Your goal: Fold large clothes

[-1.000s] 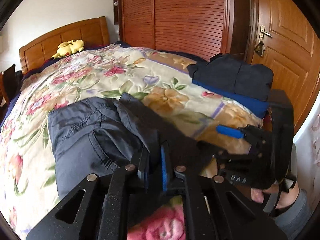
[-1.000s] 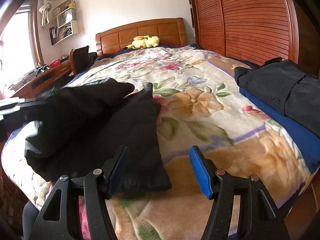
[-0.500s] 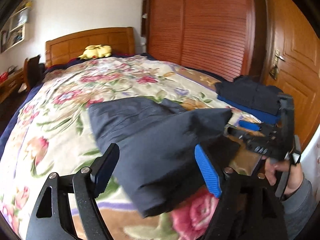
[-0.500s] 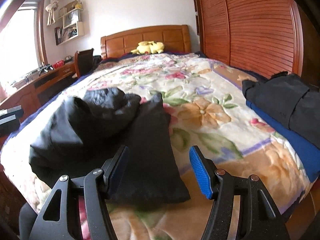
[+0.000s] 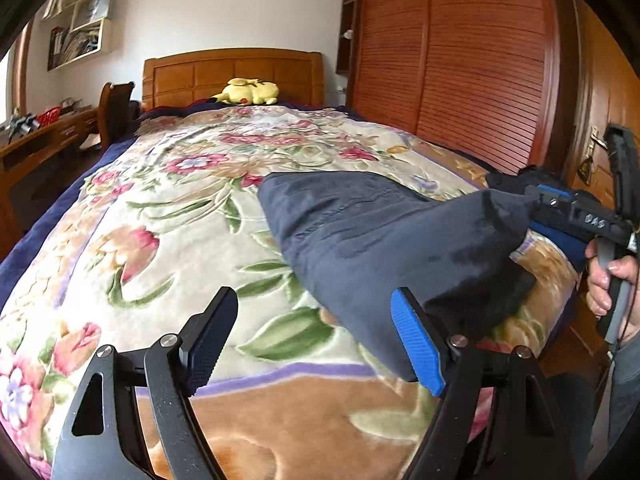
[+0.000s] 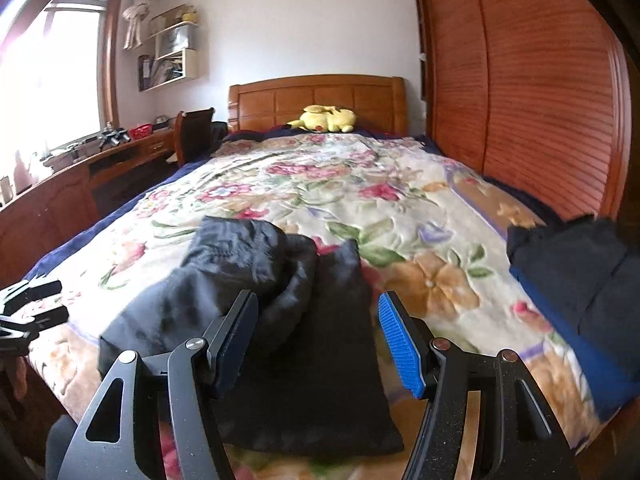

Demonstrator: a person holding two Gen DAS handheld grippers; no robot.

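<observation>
The left gripper [image 5: 316, 344], black with one blue ribbed pad, is standing wide open and holding nothing; only the flowered blanket [image 5: 168, 216] is showing between its fingers. The dark navy folded garment [image 5: 372, 240] is lying just beyond its blue right finger, on the near right part of the bed, not between the pads.

The right gripper [image 6: 318, 344], of the same black and blue make, is also standing open. In its own view the lower edge of the garment [image 6: 304, 340] is appearing between the two fingers, but the pads are not pressing on it. In the left wrist view this right gripper [image 5: 560, 208] is hanging at the right edge of the garment, carried by the person's hand [image 5: 612, 284]; whether it is touching the cloth there, I cannot tell.

The garment is resting in a thick bundle, with one rounded fold lying on top of a flatter layer. To the right of it, near the bed's edge, a stack of folded dark and blue clothes [image 6: 580, 280] is lying apart from it.

At the far end of the bed a yellow plush toy [image 6: 326, 118] is lying before the wooden headboard [image 6: 316, 98]. A brown slatted wardrobe [image 6: 540, 92] is standing along the right side, and a wooden desk [image 6: 120, 156] with a chair is standing at the left.
</observation>
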